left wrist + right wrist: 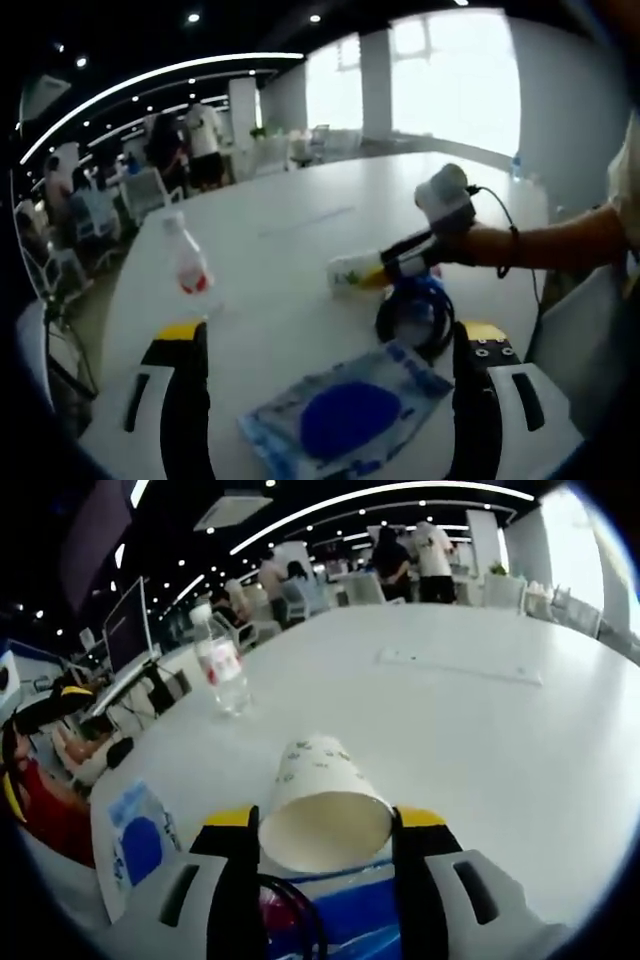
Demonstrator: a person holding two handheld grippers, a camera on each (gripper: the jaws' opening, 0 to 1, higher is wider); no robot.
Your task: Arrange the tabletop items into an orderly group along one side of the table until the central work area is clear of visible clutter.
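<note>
Two grippers are seen over a white table (300,250) in an open office. A paper cup (322,805), lying on its side with its open mouth toward the camera, is held between the jaws of the right gripper (325,835); in the left gripper view that cup (355,272) is seen just above a coiled black cable (415,318). The left gripper (330,345) is spread wide and holds nothing, a blue-printed packet (345,415) lying between its jaws. A water bottle (186,258) stands well apart. The thin cup could be crushed if squeezed harder, or could be caught on the cable and dragged with it.
</note>
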